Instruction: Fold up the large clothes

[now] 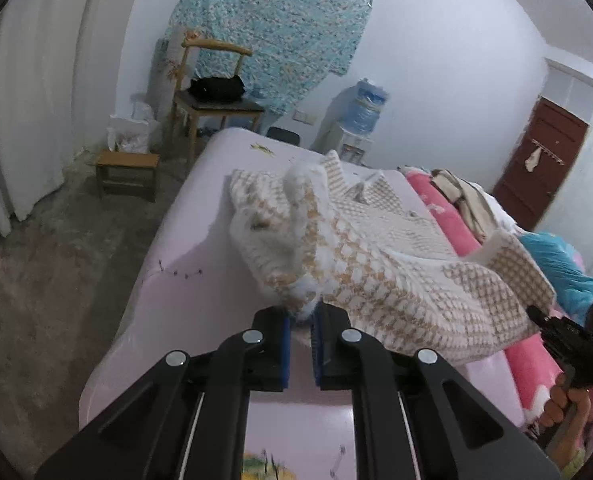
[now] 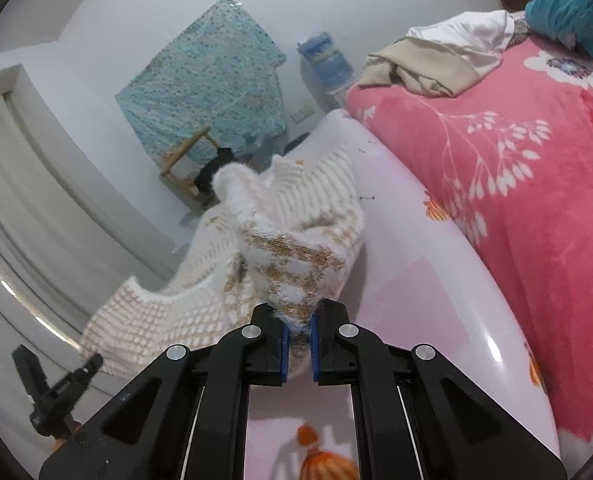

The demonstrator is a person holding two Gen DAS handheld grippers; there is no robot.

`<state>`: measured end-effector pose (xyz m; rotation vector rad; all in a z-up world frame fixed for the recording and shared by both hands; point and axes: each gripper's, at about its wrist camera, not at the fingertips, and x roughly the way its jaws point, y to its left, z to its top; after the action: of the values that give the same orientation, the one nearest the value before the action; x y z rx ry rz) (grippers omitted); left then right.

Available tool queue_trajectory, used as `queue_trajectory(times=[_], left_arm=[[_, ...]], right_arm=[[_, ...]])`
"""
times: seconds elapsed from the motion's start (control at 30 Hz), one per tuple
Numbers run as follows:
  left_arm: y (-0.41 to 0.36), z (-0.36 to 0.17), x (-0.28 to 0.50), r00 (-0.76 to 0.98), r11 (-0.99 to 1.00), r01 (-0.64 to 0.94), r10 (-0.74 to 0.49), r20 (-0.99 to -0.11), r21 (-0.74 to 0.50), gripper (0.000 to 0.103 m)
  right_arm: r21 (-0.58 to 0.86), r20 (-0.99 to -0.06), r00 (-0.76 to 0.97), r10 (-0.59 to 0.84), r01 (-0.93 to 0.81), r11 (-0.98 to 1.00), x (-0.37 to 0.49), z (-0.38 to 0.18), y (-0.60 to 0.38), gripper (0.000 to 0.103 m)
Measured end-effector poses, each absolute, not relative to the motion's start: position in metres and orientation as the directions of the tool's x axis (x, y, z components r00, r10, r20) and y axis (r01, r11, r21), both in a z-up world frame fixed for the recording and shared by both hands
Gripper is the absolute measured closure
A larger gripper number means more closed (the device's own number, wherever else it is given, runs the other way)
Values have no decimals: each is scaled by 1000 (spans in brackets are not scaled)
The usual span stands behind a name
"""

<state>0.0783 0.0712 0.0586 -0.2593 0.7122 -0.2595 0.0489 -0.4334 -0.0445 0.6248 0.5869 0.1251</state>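
Fold under way: sweater lifted by two points, no finished crease visible.

The checked knit sweater (image 1: 376, 264) lies on the near part of the bed (image 1: 184, 248), its near edge raised and bunched. The left gripper (image 1: 301, 320) pinches one fuzzy corner; the right gripper (image 2: 299, 330) pinches another. The far half appears flat, though blur hinders judgement. Carrying over and smoothing remain. A pink blanket (image 2: 516, 184) lies to the right.
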Motion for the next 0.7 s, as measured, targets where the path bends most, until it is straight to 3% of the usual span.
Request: queue_trajectory(times=[0.17,0.23,0.33,0.43,0.53,0.7], left_arm=[[101,32,61,602,900,105,-397,-693,-424,91],[121,4,59,524,874,29,-426,-737,-485,86],[146,-6,48,532,877,-68,-372,-761,-476,84],[177,10,34,613,877,-104,-316,-724,-470,81],[173,28,35,660,895,-41,-309,-685,-444,81],[101,31,53,591,866,212,-483,-646,-454,74]], right_arm=[[611,-547,769,330,97,786,29,-62,-431,93],[591,-610,729,312,156,791,23,-79,-434,79],[505,-686,703,187,276,818,7,-90,-445,63],[466,-678,725,117,302,832,-12,-74,-454,59],[398,-668,739,88,254,882,-11,-56,-439,54],[296,-645,733,215,-20,955,28,-41,-358,51]])
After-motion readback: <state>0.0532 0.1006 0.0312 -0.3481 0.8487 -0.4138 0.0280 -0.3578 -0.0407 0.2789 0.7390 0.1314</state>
